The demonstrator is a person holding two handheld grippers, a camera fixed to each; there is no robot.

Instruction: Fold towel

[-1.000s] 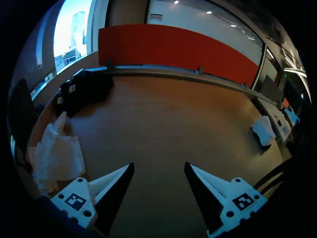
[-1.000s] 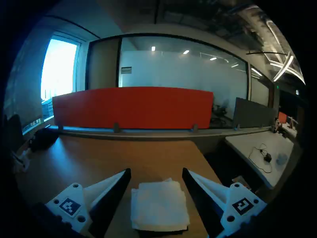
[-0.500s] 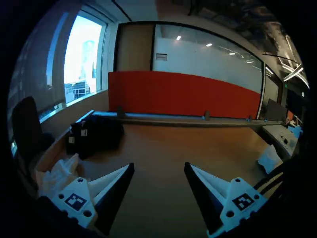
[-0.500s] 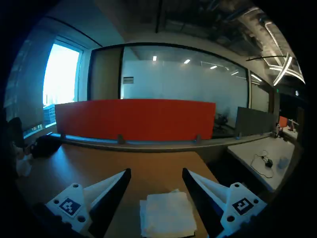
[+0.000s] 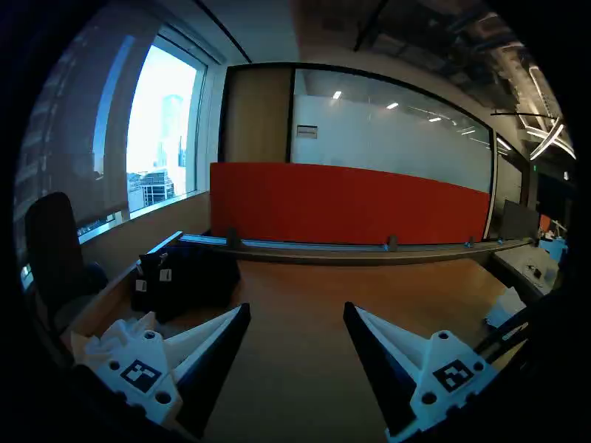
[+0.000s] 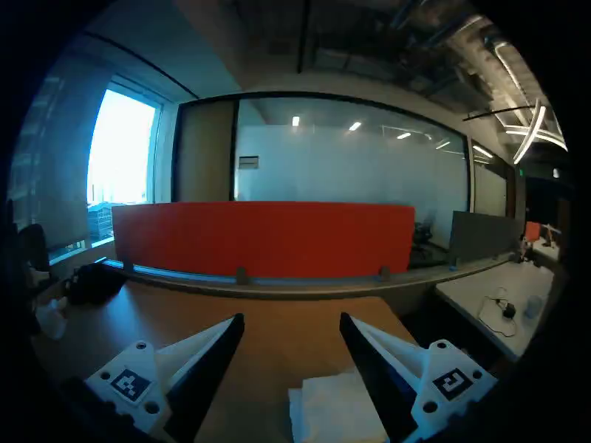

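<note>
A folded white towel [image 6: 336,410] lies on the wooden desk [image 6: 273,347] at the bottom of the right gripper view, partly behind the right finger. My right gripper [image 6: 292,328] hangs open above the desk, nothing between its fingers. My left gripper [image 5: 295,317] is open too, raised over the bare desk [image 5: 318,295]. A crumpled white cloth pile [image 5: 100,343] sits at the desk's left edge, behind the left finger. The folded towel [image 5: 506,304] also lies at the far right of the left gripper view.
A black bag [image 5: 185,284] rests at the back left of the desk, also seen as the bag [image 6: 92,282] from the right. A red divider panel [image 5: 347,203] bounds the far edge. A dark chair [image 5: 55,258] stands at left. A neighbouring white desk [image 6: 502,295] holds a cable.
Both grippers have tilted upward: the desk and towel slid down in both views and more wall and ceiling show. The folded towel moved toward the lower right of the right gripper view.
</note>
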